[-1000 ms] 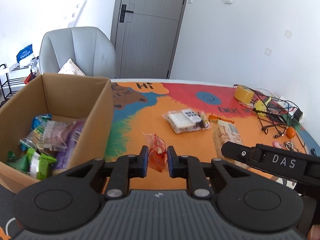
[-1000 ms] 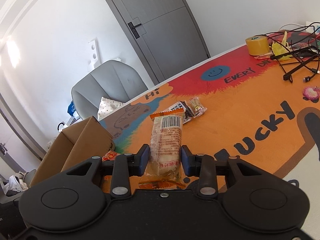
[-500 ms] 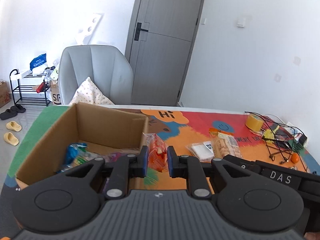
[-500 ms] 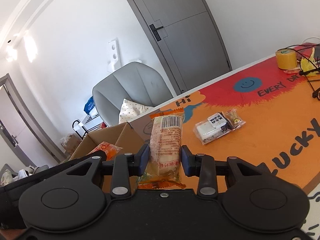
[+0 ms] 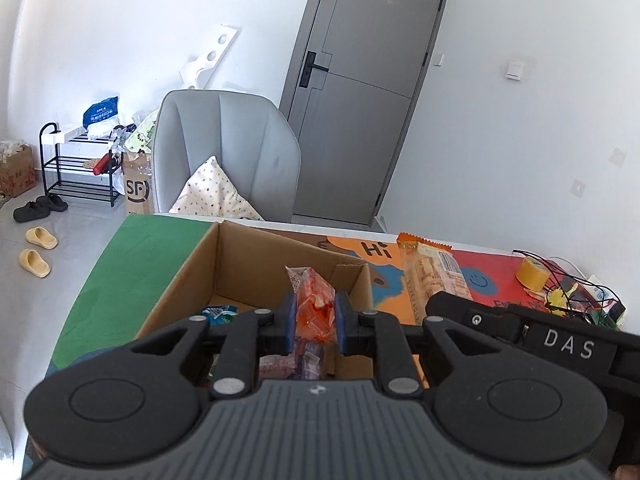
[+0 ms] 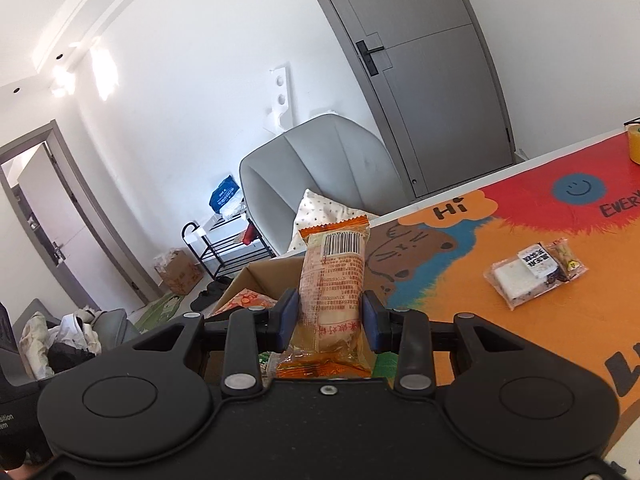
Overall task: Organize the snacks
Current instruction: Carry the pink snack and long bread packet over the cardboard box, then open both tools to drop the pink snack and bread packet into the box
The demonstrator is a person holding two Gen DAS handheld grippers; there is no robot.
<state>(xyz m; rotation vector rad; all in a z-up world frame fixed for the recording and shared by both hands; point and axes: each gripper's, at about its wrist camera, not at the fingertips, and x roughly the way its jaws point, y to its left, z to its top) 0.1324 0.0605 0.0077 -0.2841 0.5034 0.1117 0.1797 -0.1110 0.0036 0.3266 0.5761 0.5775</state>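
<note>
My left gripper (image 5: 315,317) is shut on a small red-orange snack packet (image 5: 314,308) and holds it above the open cardboard box (image 5: 224,258), which holds several snacks. My right gripper (image 6: 331,314) is shut on a long orange bread packet (image 6: 334,280) with a barcode, held upright near the box's right wall (image 6: 260,274); this packet also shows in the left wrist view (image 5: 434,276). A clear packet with a white cake (image 6: 528,276) and a small snack beside it lie on the colourful table mat (image 6: 520,352).
A grey chair (image 5: 228,156) with a spotted cushion stands behind the table. A yellow tape roll (image 5: 531,274) and tangled cables (image 5: 576,292) lie at the far right. A shoe rack (image 5: 78,168) stands on the floor to the left.
Both grippers have lifted their packets and moved left toward the box. The left gripper now hangs over the box's inside; the right gripper has come close beside it.
</note>
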